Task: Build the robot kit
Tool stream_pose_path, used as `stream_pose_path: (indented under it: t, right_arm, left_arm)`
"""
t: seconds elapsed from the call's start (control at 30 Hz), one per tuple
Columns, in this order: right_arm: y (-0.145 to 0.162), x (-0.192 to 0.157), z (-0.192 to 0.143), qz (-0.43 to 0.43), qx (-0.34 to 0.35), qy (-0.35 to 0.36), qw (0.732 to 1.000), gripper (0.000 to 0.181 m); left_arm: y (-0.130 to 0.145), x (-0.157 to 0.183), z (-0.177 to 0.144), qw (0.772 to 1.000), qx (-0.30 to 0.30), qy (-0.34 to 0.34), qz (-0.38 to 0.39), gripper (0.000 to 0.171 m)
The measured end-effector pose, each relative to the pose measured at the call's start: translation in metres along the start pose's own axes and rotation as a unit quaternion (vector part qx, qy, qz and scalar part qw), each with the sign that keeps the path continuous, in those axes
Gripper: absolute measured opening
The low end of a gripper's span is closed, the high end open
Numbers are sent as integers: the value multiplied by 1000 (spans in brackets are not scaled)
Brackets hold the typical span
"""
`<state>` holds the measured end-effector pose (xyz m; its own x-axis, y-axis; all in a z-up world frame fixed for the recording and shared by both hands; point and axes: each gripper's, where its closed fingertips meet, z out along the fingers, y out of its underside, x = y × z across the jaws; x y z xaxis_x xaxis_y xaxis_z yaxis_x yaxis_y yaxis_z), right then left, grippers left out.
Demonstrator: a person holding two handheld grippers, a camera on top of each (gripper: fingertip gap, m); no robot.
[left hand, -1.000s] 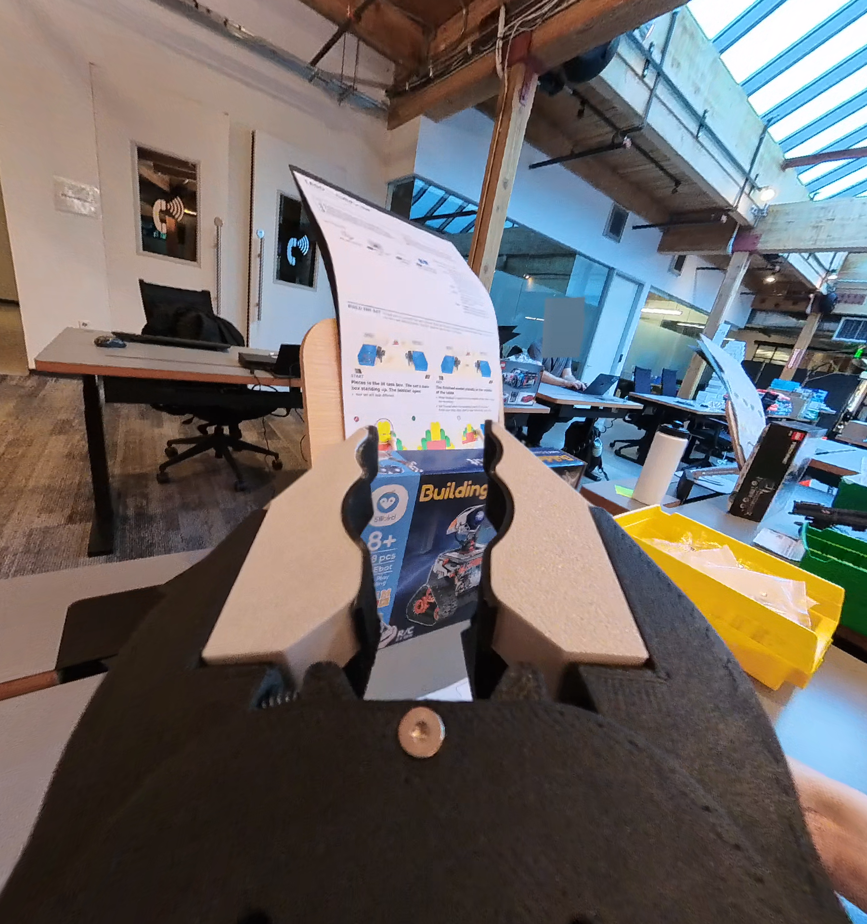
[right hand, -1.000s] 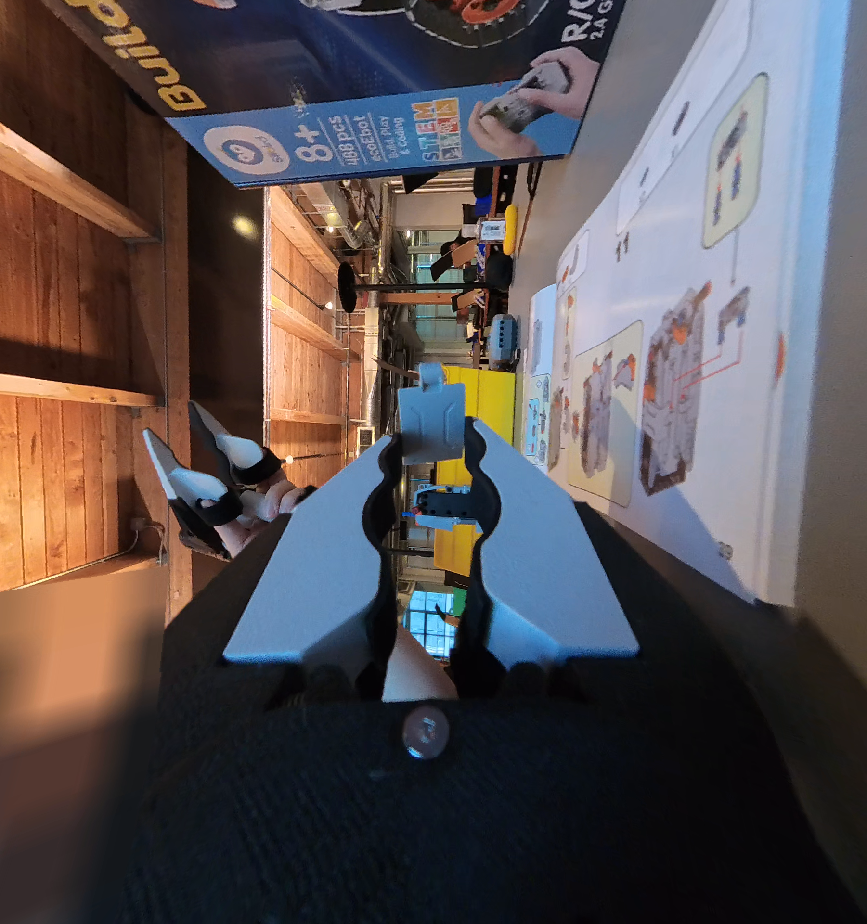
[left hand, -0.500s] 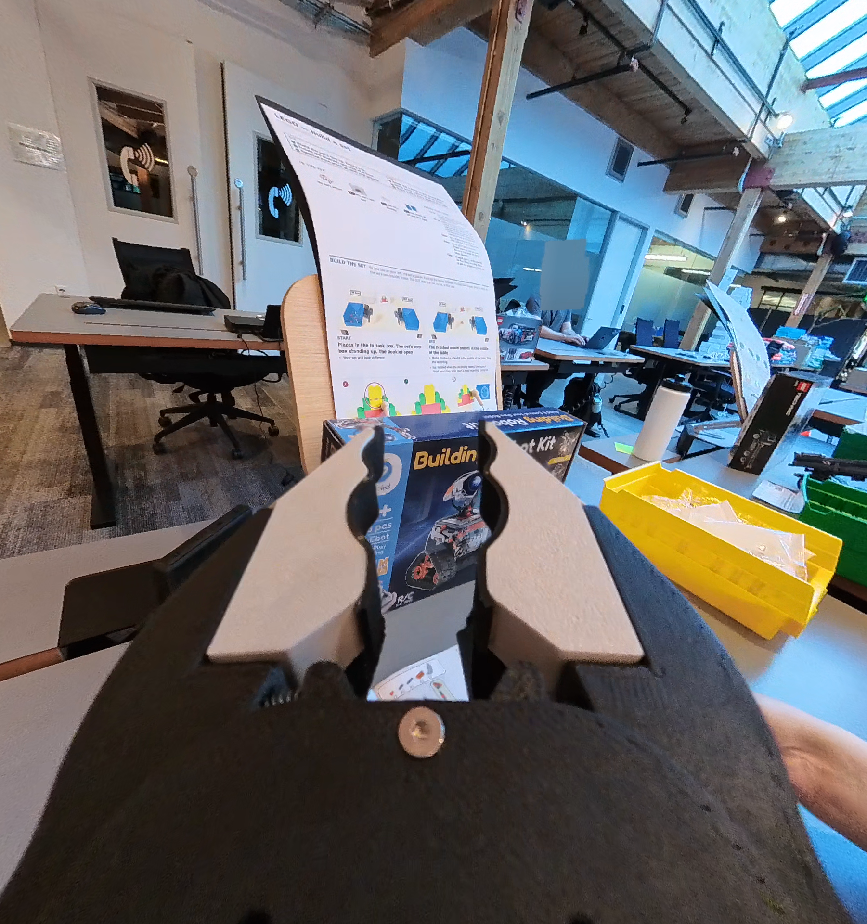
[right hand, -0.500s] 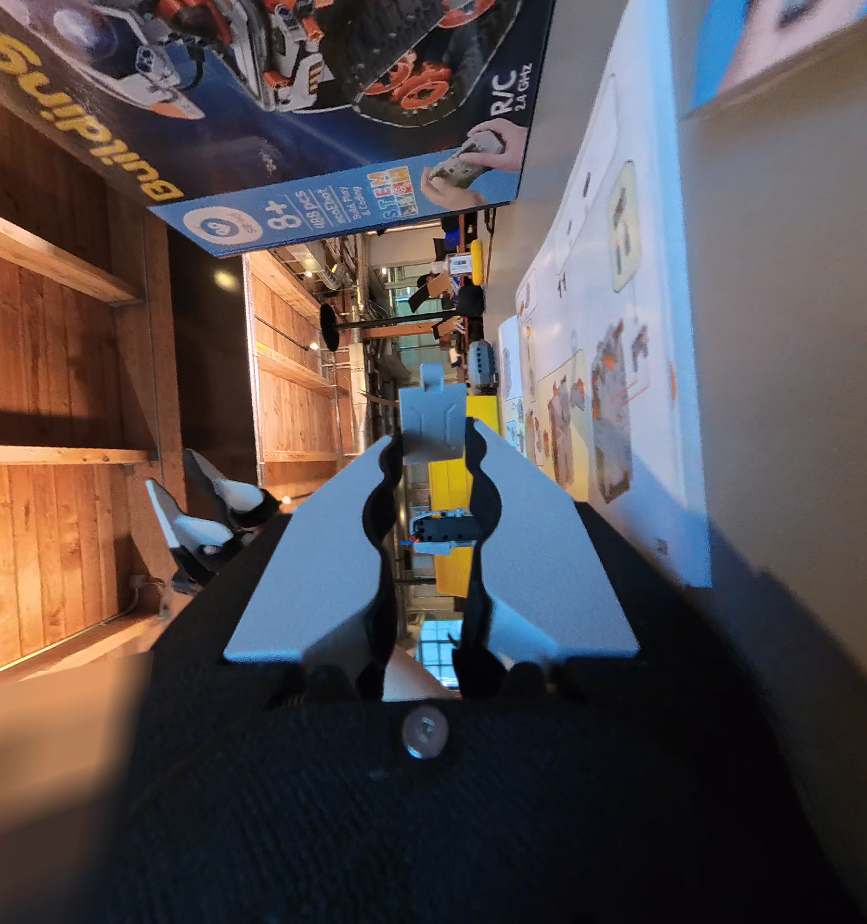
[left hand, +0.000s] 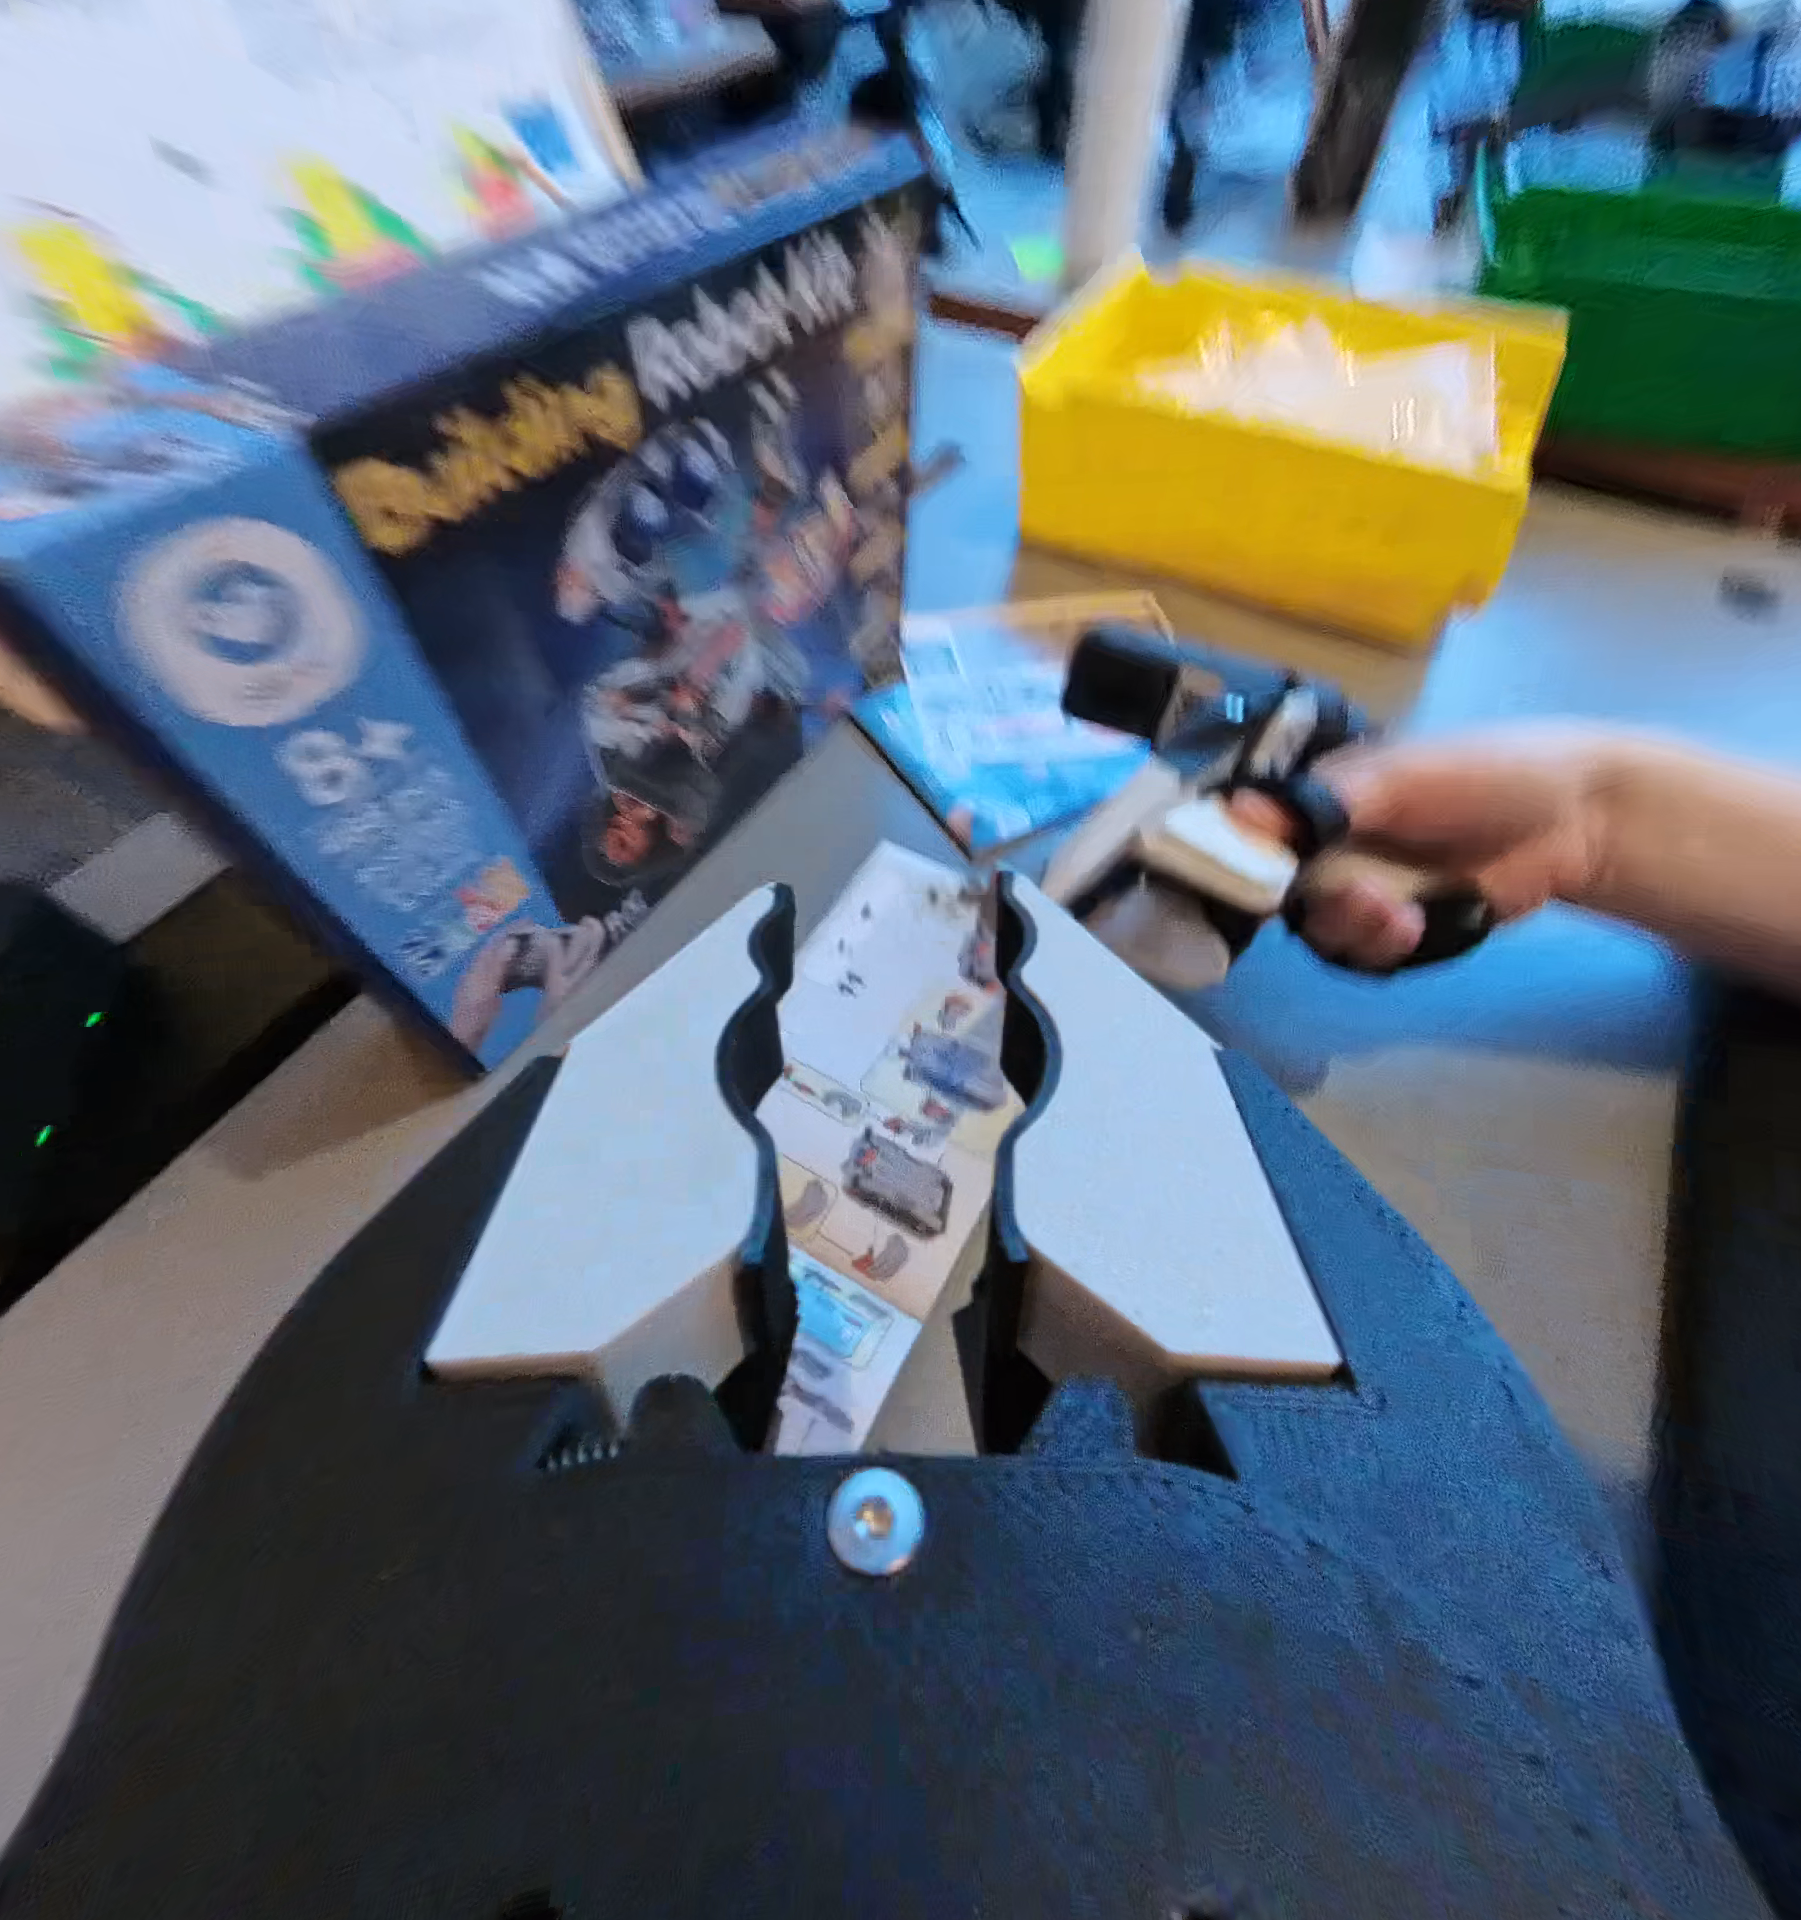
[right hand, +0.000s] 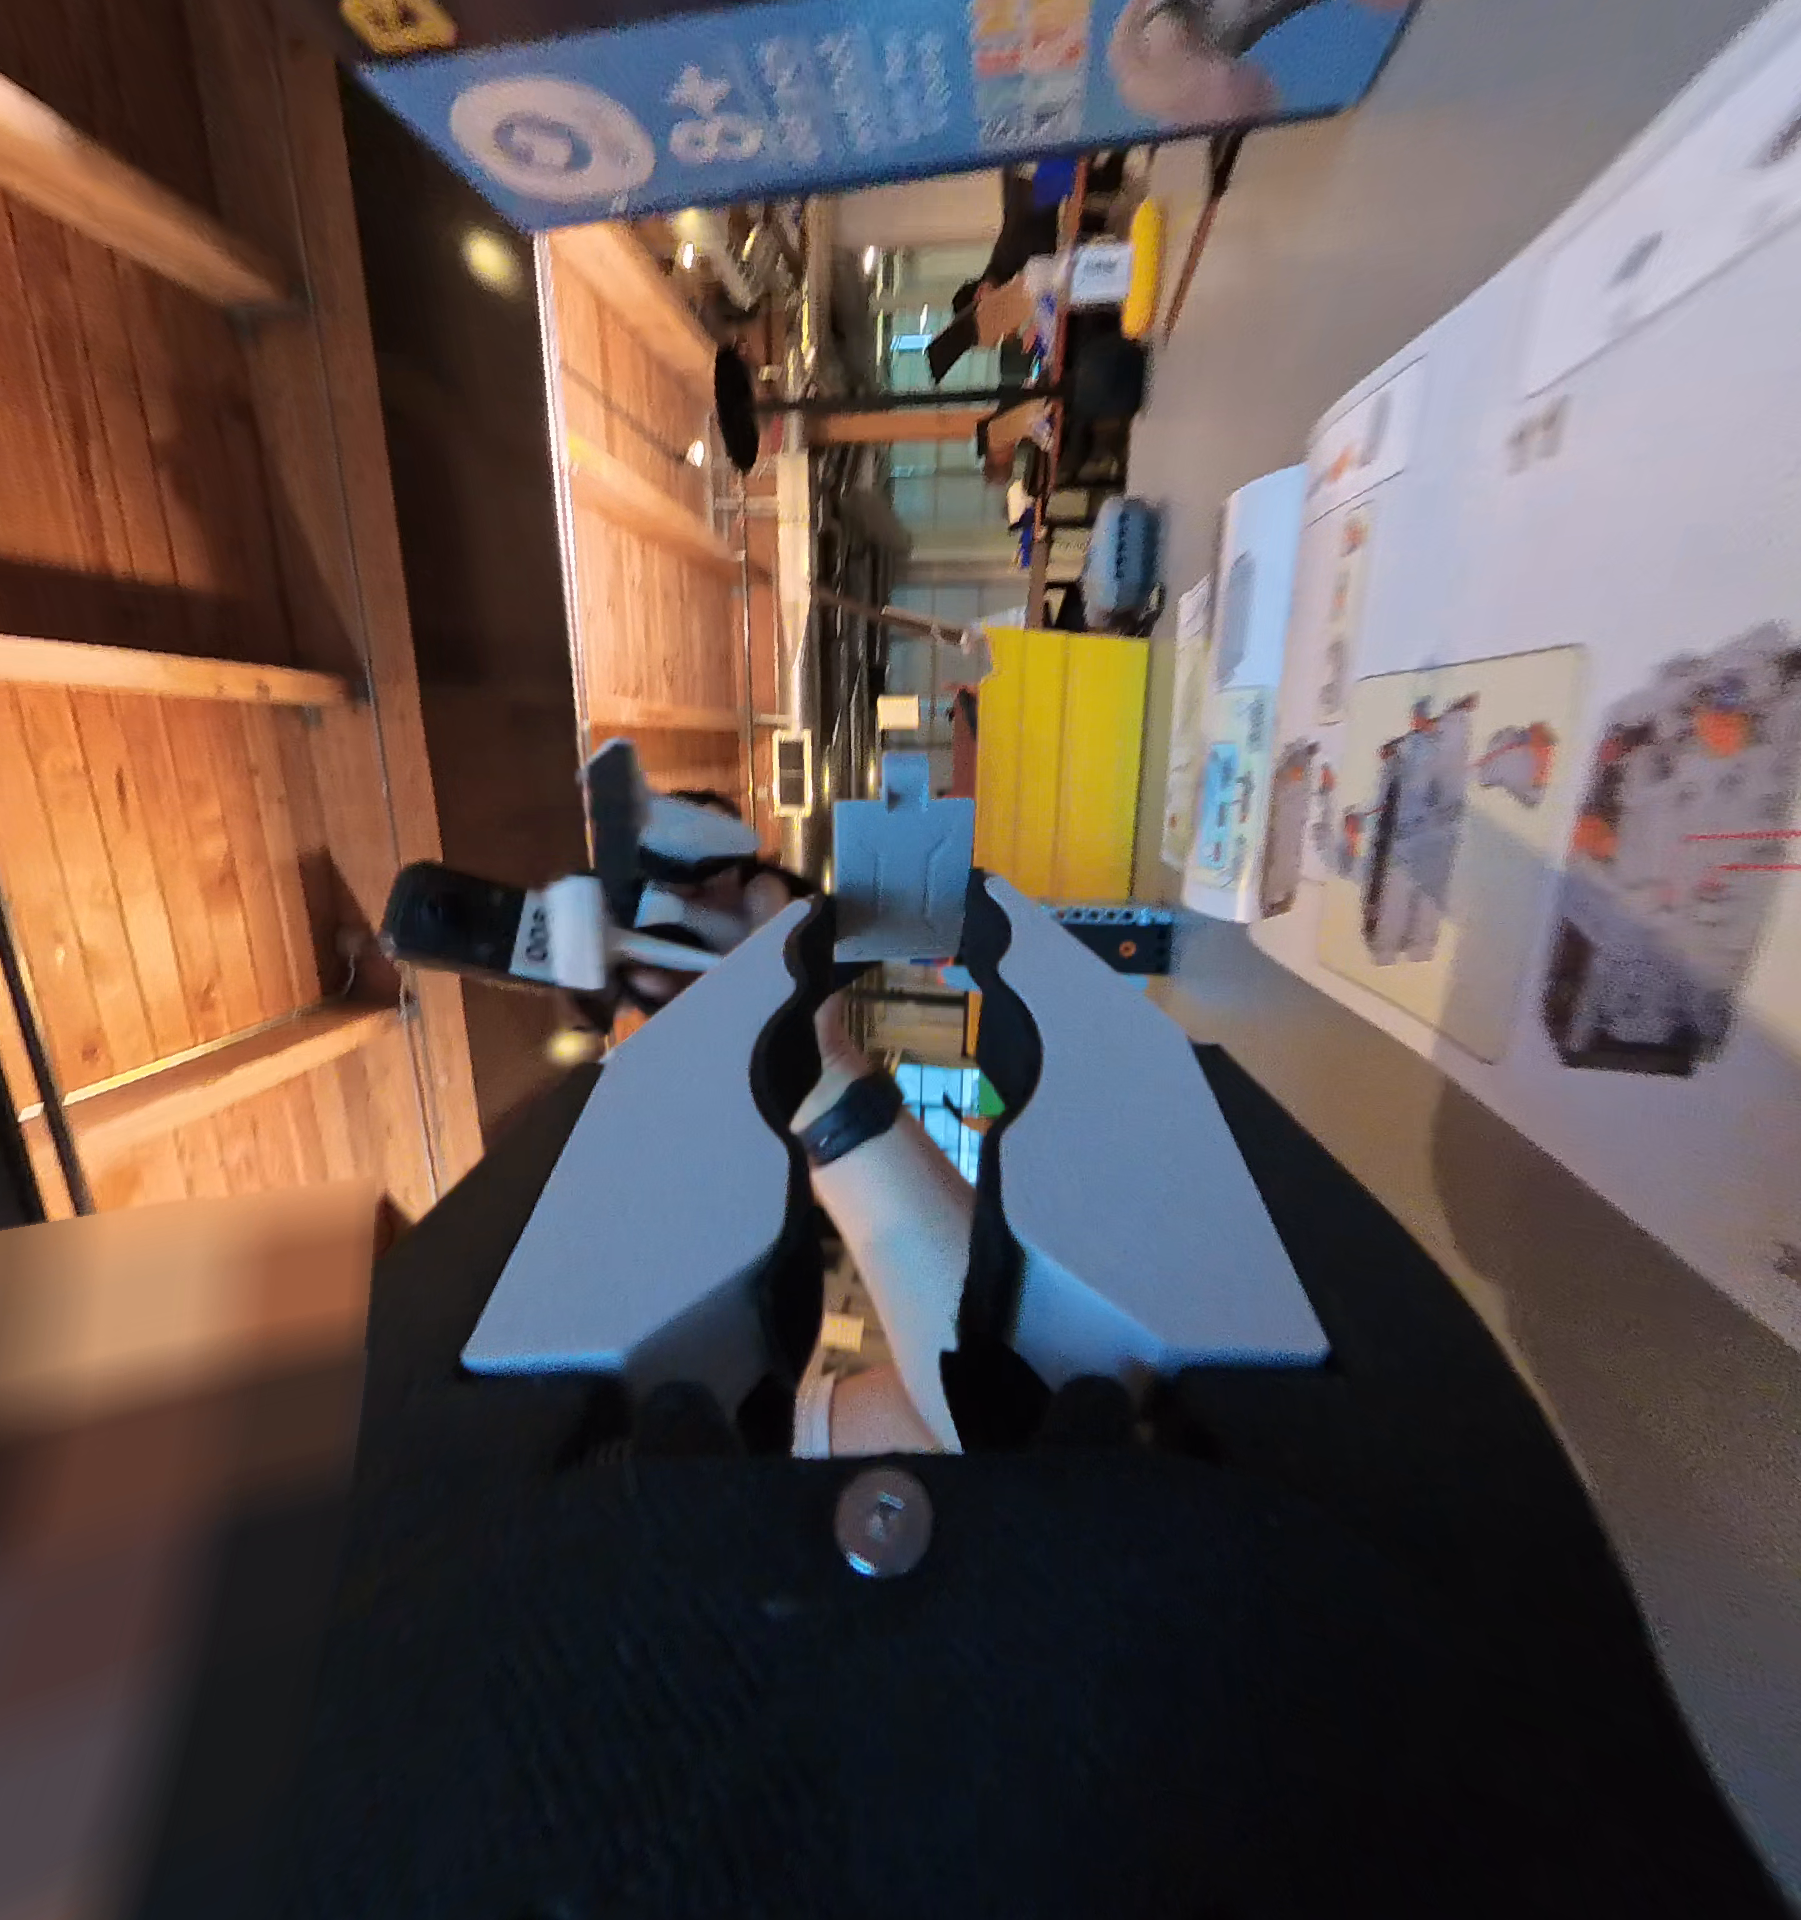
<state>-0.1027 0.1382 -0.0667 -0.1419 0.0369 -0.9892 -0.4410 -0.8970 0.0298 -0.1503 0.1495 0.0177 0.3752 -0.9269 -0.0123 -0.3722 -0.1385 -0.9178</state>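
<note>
My left gripper (left hand: pixel 891 904) is open and empty. It points down over an open instruction booklet (left hand: pixel 875 1122) that lies on the grey table (left hand: pixel 252 1299). My right gripper (right hand: pixel 898 904) is rolled on its side and shut on a small flat grey plastic piece (right hand: pixel 901 862), held above the table. A hand (left hand: pixel 1415 821) holds the right gripper just right of the left fingertips. The left gripper's camera end (right hand: pixel 480 925) shows in the right wrist view. A blue toy kit box (left hand: pixel 563 623) stands behind the booklet. The left wrist view is blurred.
A yellow bin (left hand: pixel 1270 468) holding clear bags stands at the back right, with a green bin (left hand: pixel 1685 312) behind it. A dark beam piece (right hand: pixel 1114 940) lies by the booklet (right hand: pixel 1447 831). The box (right hand: pixel 875 94) and yellow bin (right hand: pixel 1062 769) show in the right wrist view. The grippers' ends are close to 10 centimetres from one another.
My left gripper has tipped down from the room toward the table and booklet, and the right gripper has come into its view. The right gripper still holds the grey piece.
</note>
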Motion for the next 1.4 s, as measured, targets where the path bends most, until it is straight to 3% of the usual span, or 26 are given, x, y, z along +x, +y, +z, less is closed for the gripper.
stream_pose_path:
  t: [0.1,0.2,0.57,0.67,0.73,0.77,0.8,0.83,0.9,1.03,1.1,1.13,1.2,1.3,1.4]
  right_arm:
    - [7,-9,0,-15,-35,-8,999,24]
    - [4,-13,-3,-15,-34,-14,999,24]
    - [8,-22,-5,-17,-57,-34,998,24]
    - [16,-26,-5,-95,-98,-22,990,37]
    - [20,-32,-7,-218,-134,-7,967,37]
    - [18,-29,-9,-305,-142,25,941,39]
    - [11,-26,-10,-414,-132,60,899,47]
    - [4,-28,-12,-528,-112,86,837,55]
    - [0,-32,-16,-719,-78,121,680,69]
    - [24,-46,-8,-872,-52,130,469,74]
    - [27,-39,-7,-923,-55,165,342,58]
    - [30,-37,-7,-938,-53,171,296,50]
    - [37,-40,-5,-951,-41,163,260,36]
    - [34,-40,-6,-949,-41,179,257,24]
    - [30,-40,-6,-950,-38,189,247,24]
  left_arm:
    - [34,25,33,993,-75,43,84,30]
    - [51,42,49,985,-112,84,97,22]
    - [44,56,58,984,-59,149,73,5]
    - [35,58,49,978,-51,203,-10,5]
    - [26,52,41,972,-25,226,-67,5]
    - [24,50,36,969,-13,234,-81,5]
    - [22,48,31,966,-4,242,-90,5]
    - [19,47,28,964,5,247,-97,5]
    - [16,51,22,958,14,267,-103,5]
    - [20,66,23,945,-6,309,-104,5]
    - [23,72,26,941,-17,322,-104,5]
    - [25,74,27,940,-24,325,-103,5]
    - [29,78,29,938,-35,329,-99,5]
    - [33,80,31,940,-46,326,-90,5]
    - [31,72,34,947,-40,305,-97,7]
